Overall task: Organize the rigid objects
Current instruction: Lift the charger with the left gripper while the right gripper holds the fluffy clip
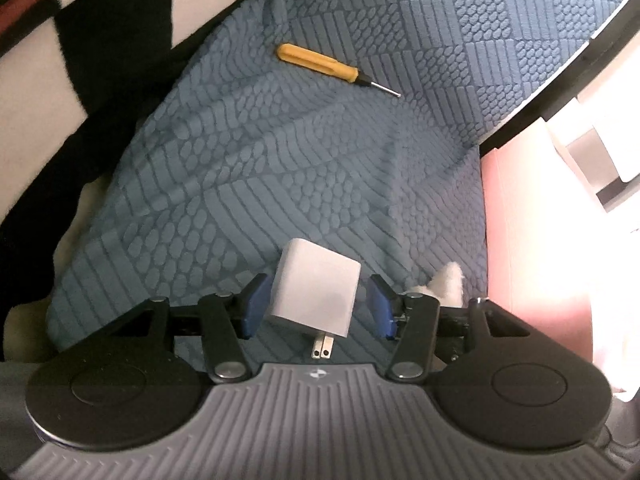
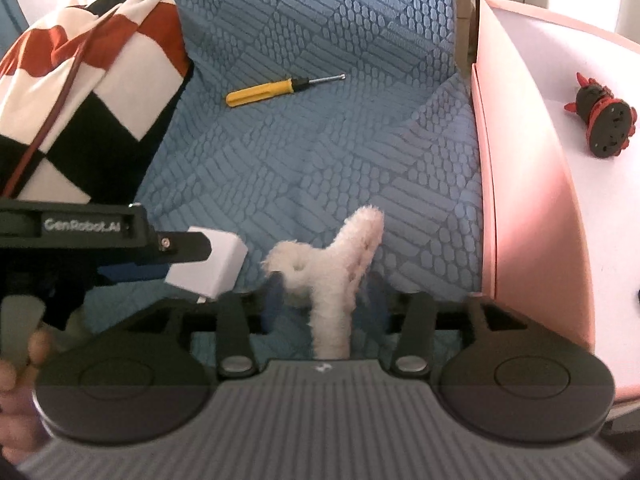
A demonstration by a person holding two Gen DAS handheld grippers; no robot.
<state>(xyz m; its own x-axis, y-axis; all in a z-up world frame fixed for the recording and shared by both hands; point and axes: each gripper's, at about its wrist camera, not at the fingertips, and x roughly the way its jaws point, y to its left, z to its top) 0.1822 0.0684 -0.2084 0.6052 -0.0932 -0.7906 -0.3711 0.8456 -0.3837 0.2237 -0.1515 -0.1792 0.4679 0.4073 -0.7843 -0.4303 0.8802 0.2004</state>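
Step in hand: sorting hard items into the pink box (image 2: 520,200) at the right edge of the right wrist view. It already holds a black-and-red toy (image 2: 600,120). The white charger (image 1: 312,292) looks like the piece being dealt with.

Left gripper (image 1: 316,300): jaws barely wider than the charger, which sits tilted between the blue pads (image 1: 252,308) with its prongs toward the camera. The left pad is at its side and a thin gap shows at the right pad, so nothing is clamped.

Right gripper (image 2: 324,288): jaws part open around a white fluffy piece (image 2: 340,264), with space on both sides. The pads are blurred, but no grip shows.

Other task item: the yellow screwdriver (image 1: 332,68) lies alone in the upper middle of both views, well apart from both grippers.

Next move, as I judge it: close the left pads squarely on the charger's flat sides and carry it to the box. The fluffy piece seems soft, so it likely stays out.

Surface: blue textured cloth (image 1: 280,160) — soft and creased, so small things may tip.

Room: a checked blanket (image 2: 80,80) is heaped at upper left, and strong light falls at the right.
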